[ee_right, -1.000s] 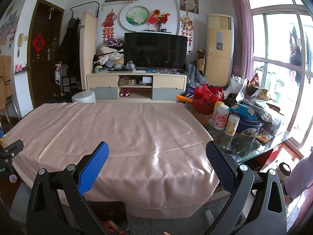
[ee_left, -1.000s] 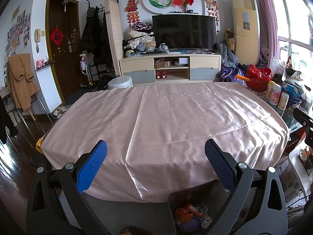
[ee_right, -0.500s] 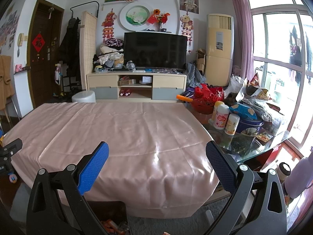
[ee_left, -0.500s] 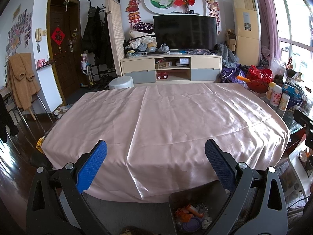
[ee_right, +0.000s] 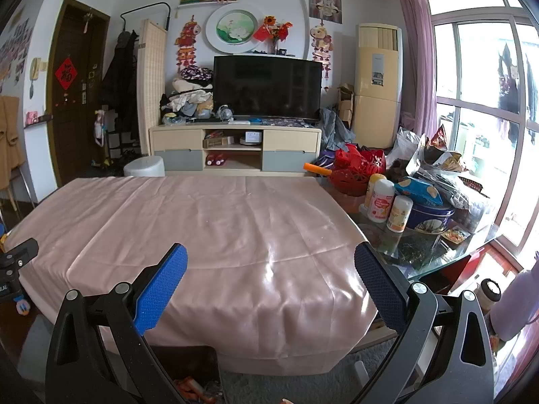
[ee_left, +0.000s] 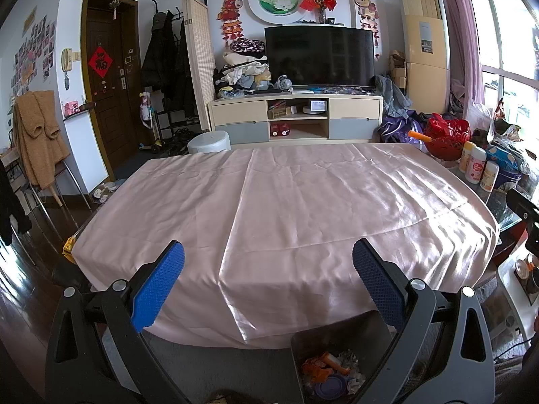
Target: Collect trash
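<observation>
We hold the left gripper [ee_left: 268, 281] and the right gripper [ee_right: 270, 282] spread wide and empty, drawn back from the pink tablecloth [ee_left: 303, 202] ahead, which looks bare of litter. The trash [ee_left: 328, 373] lies in the dark bin [ee_left: 350, 331] just below the left gripper, so collecting seems done. Against half a second ago, nothing has shifted.

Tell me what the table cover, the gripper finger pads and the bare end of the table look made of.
Table cover: likely satin or similar glossy fabric; pink, sheeny, fold creases.
Finger pads: probably rubber; blue, matte, dotted grip texture.
Bare table end: apparently glass; glossy, reflecting the items standing on it.
</observation>
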